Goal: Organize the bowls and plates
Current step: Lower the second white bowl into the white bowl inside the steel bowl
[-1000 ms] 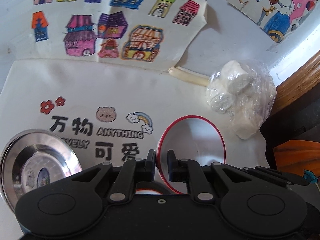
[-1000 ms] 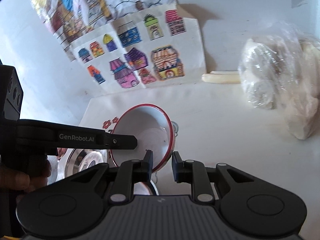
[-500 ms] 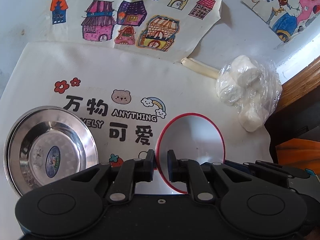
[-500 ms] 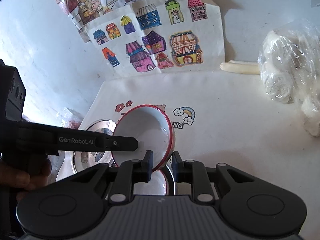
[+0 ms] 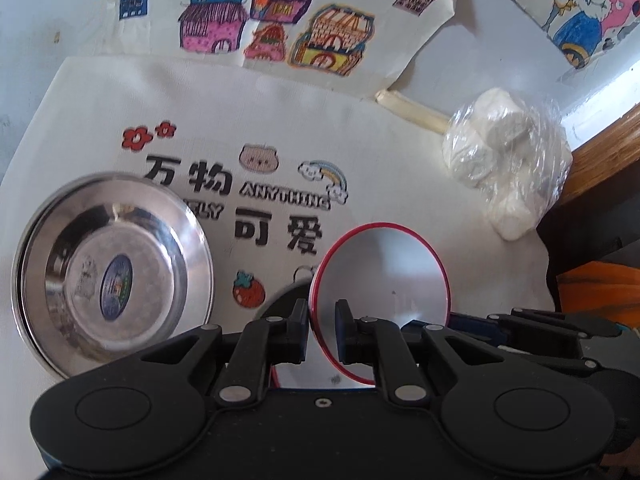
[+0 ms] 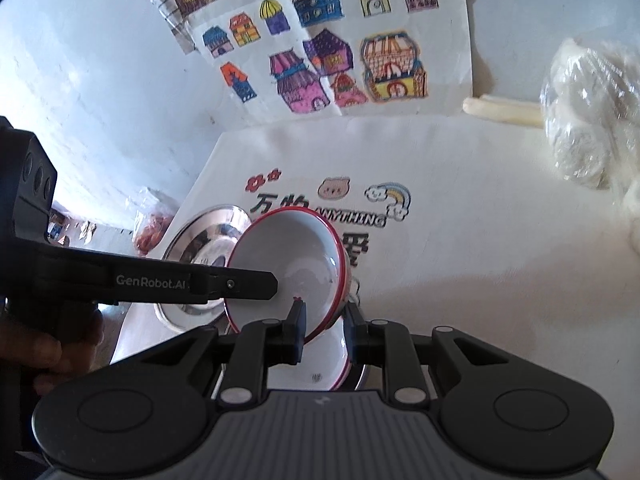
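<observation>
Both tongs nearly closed on the red-rim bowl [image 6: 288, 268]: left tongs [image 5: 323, 322], right tongs [image 6: 324, 320]. Bowl tilted above near desk [image 5: 400, 184], right of steel plate [image 5: 112, 272]; thin rim grip, could slip & drop onto 2nd bowl [image 6: 324, 372] below.

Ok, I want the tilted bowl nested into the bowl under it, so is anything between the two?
No loose object shows between them. But the right gripper has its fingers either side of the tilted bowl's lower rim, right above the lower bowl, so it would likely need to back off first.
</observation>
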Demonstrator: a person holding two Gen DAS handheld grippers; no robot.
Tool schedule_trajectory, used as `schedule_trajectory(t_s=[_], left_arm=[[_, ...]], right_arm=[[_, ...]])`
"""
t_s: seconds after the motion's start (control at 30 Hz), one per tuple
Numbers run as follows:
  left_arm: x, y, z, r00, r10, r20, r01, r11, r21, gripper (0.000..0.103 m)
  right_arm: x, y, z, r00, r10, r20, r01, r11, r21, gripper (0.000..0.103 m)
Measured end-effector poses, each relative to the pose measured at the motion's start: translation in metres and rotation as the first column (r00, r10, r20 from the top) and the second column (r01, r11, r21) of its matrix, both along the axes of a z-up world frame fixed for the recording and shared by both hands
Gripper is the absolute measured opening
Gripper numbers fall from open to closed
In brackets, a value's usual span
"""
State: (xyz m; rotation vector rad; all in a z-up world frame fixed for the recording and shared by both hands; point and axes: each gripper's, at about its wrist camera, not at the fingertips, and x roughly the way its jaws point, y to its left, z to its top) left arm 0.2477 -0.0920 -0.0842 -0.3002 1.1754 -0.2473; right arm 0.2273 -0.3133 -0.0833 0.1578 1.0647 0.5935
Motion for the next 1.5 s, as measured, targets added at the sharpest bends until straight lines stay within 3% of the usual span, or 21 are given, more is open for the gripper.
schedule_trajectory(t_s=[0.77,1.5], left_arm=[[-0.020,-0.002,-0.024,0.996,-0.008,-0.092,0.010,1.000,0.026,0.015],[-0.018,-0.008,-0.028,0.995,-0.003,-0.104,0.008,0.999,0.045,0.016]], right_arm=[[-0.009,0.008,-0.017,0.995,0.065,-0.078,-0.068,0.997,-0.034,0.023],[-0.007,0.006,-0.025,0.992,0.064,-0.110,-0.069,0.997,-0.043,0.024]])
